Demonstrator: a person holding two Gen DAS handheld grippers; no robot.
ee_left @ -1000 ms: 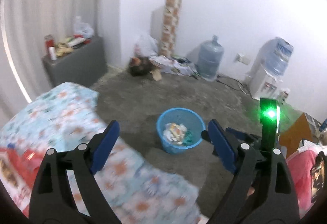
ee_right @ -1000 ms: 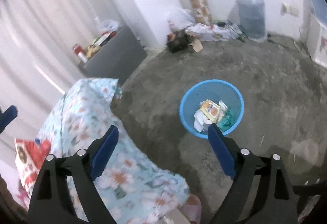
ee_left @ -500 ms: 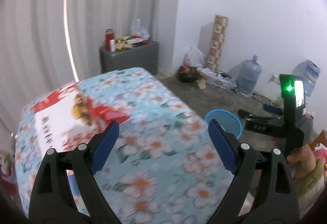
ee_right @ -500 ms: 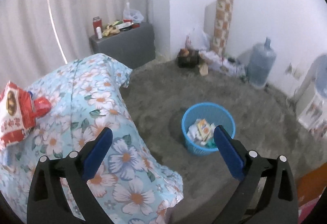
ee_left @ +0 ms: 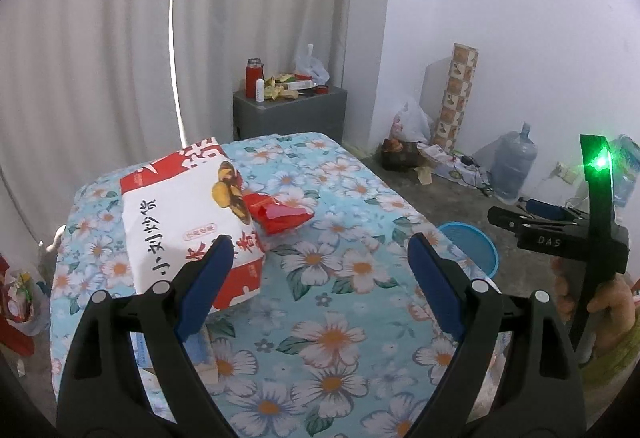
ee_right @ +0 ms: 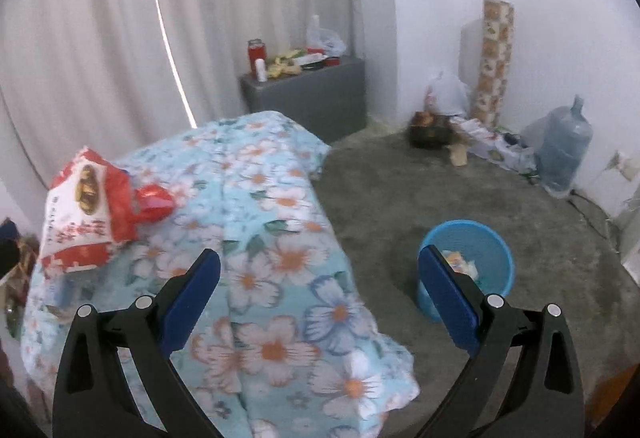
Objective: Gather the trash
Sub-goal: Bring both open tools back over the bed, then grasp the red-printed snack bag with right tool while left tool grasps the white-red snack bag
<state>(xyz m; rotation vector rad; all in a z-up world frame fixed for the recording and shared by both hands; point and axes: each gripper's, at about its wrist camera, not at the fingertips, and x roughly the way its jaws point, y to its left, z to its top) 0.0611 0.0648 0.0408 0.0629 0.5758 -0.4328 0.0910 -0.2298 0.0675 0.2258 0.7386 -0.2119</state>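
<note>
Your left gripper point(ee_left: 320, 254): jaws wide, empty, over the table point(ee_left: 344, 318). Right gripper point(ee_right: 320, 270): wide, empty. Red wrapper point(ee_left: 278, 214) touches white bag point(ee_left: 180, 218); bin point(ee_right: 466, 266) on floor.

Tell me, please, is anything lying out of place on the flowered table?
Yes. A crumpled red wrapper lies loose on the flowered cloth, touching a large red-and-white snack bag. Both are trash outside the blue bin on the floor.

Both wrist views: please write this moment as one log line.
left claw: open, empty | right claw: open, empty | snack bag, red wrapper: on table | bin: on floor, holds trash
</note>
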